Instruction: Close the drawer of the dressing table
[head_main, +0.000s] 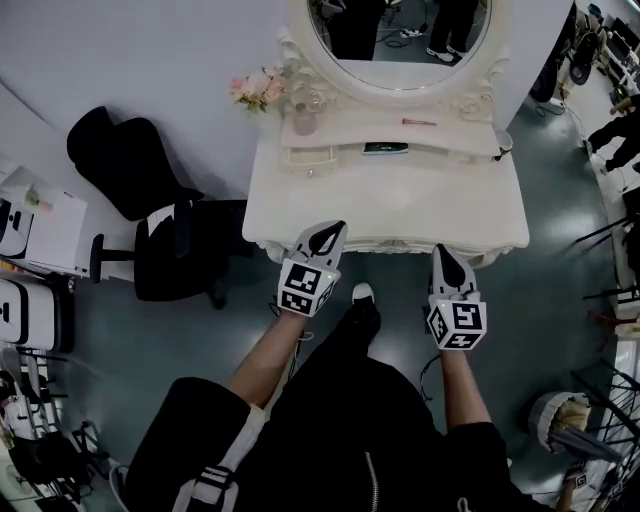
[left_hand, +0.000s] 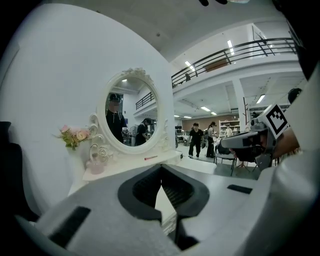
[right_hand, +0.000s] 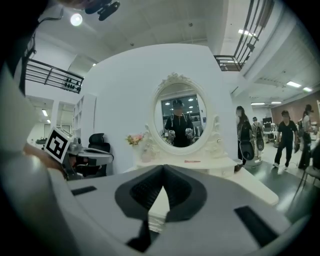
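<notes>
- Drawer: in the front of the dressing table (head_main: 400, 195), under the top's lip. Head view hides its face, so can't tell if it's in or out.
- L gripper (head_main: 334, 230): jaws closed tip to tip, nothing betw. them. Tips at table's front edge, left part; contact unclear.
- R gripper (head_main: 446, 250): jaws together too, empty, at front edge further right.
- Back shelf: pink flowers (head_main: 258, 88), glass bottle (head_main: 304, 120); oval mirror (head_main: 400, 30) behind.
- Black office chair (head_main: 140, 190) just left of table.

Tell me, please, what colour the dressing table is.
The dressing table is white all over; the head view shows it best.
</notes>
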